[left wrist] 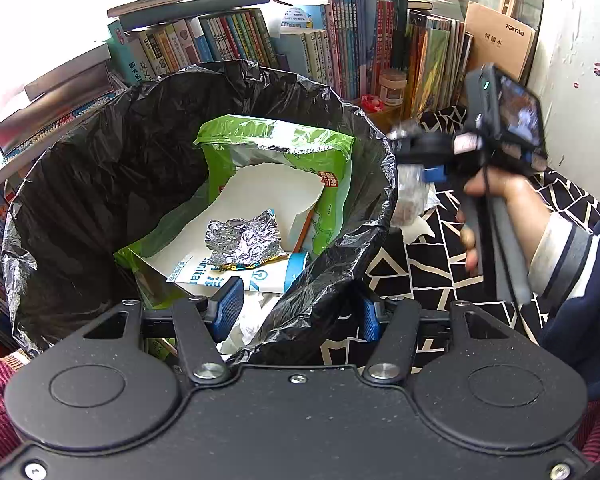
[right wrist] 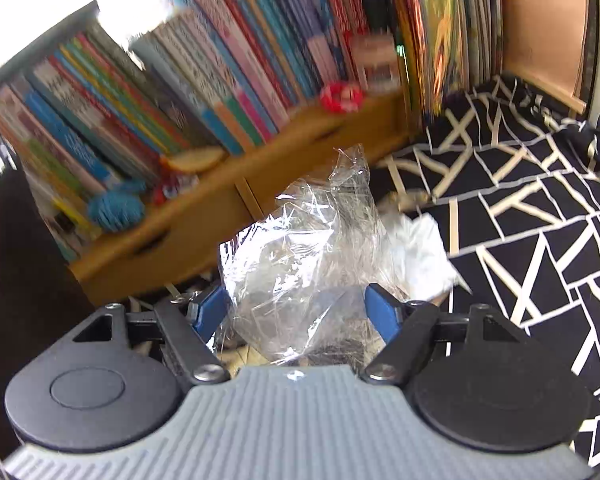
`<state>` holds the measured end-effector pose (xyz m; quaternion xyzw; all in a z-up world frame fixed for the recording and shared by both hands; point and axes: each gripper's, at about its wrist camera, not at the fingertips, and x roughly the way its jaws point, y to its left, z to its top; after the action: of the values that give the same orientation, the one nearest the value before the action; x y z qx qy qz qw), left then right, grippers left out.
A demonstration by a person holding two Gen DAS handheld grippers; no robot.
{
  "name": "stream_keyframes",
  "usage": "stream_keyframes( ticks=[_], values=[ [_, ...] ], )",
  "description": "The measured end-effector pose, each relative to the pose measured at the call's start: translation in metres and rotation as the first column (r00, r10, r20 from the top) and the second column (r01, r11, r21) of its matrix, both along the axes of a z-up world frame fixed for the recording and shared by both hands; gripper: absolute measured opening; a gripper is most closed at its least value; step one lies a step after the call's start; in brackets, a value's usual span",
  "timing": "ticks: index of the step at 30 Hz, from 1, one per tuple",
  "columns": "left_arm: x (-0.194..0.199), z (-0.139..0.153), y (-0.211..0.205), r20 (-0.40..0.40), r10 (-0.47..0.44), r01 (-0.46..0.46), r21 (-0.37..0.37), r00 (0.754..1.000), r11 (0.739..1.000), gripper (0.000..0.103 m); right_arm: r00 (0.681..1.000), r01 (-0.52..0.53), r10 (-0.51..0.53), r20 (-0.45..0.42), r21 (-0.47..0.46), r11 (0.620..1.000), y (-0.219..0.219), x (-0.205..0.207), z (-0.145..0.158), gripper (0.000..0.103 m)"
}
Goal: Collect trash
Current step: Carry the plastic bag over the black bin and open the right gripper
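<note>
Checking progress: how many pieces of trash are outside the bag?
2: a clear plastic wrap held in the right gripper, and a white crumpled paper on the patterned cloth beside it. More may be hidden.

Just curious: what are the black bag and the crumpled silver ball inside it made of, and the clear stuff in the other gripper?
Black bag: thin plastic film, glossy and wrinkled. Silver ball: probably aluminium foil, with sharp shiny creases. Clear stuff: likely cellophane or plastic wrap, see-through with white glints.

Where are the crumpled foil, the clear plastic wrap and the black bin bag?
crumpled foil (left wrist: 242, 240), left wrist view, its middle.
clear plastic wrap (right wrist: 300, 272), right wrist view, its crinkled middle.
black bin bag (left wrist: 100, 168), left wrist view, its inner wall.
</note>
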<state>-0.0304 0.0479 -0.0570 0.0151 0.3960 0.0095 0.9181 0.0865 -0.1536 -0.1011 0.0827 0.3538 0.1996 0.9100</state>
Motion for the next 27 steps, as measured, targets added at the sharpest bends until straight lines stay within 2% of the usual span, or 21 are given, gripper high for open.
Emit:
stream_keyframes(
  ticks=[5, 9, 11, 13, 16, 22, 27],
  values=[
    [0.000, 0.000, 0.000, -0.001, 0.000, 0.000, -0.001, 1.000, 1.000, 0.055, 0.995, -0.018, 0.007, 0.097, 0.115, 0.993, -0.010, -0.005, 0.048, 0.076],
    [-0.002, -0.001, -0.001, 0.000, -0.001, 0.001, -0.001, 1.000, 1.000, 0.055, 0.973, -0.120, 0.070, 0.218, 0.225, 0.967, -0.016, -0.022, 0.091, 0.076],
    [-0.002, -0.001, -0.001, -0.002, 0.000, 0.000, -0.003, 1.000, 1.000, 0.055, 0.947, -0.213, 0.129, 0.293, 0.274, 0.938, -0.017, -0.035, 0.113, 0.076],
    [-0.002, 0.000, -0.001, 0.000, 0.001, -0.001, -0.002, 1.000, 1.000, 0.055, 0.916, -0.293, 0.185, 0.357, 0.279, 0.914, -0.013, -0.049, 0.130, 0.077],
    [-0.003, 0.000, -0.001, -0.001, 0.001, -0.001, -0.002, 1.000, 1.000, 0.055, 0.859, -0.432, 0.286, 0.424, 0.301, 0.850, -0.007, -0.068, 0.144, 0.077],
    [-0.004, 0.001, -0.002, -0.006, -0.002, 0.002, -0.007, 1.000, 1.000, 0.054, 0.774, -0.606, 0.472, 0.422, 0.278, 0.745, 0.023, -0.090, 0.146, 0.079],
    [-0.005, 0.001, -0.002, -0.005, -0.009, 0.009, -0.006, 1.000, 1.000, 0.053, 0.718, -0.683, 0.584, 0.379, 0.221, 0.696, 0.048, -0.099, 0.136, 0.084]
  ],
)
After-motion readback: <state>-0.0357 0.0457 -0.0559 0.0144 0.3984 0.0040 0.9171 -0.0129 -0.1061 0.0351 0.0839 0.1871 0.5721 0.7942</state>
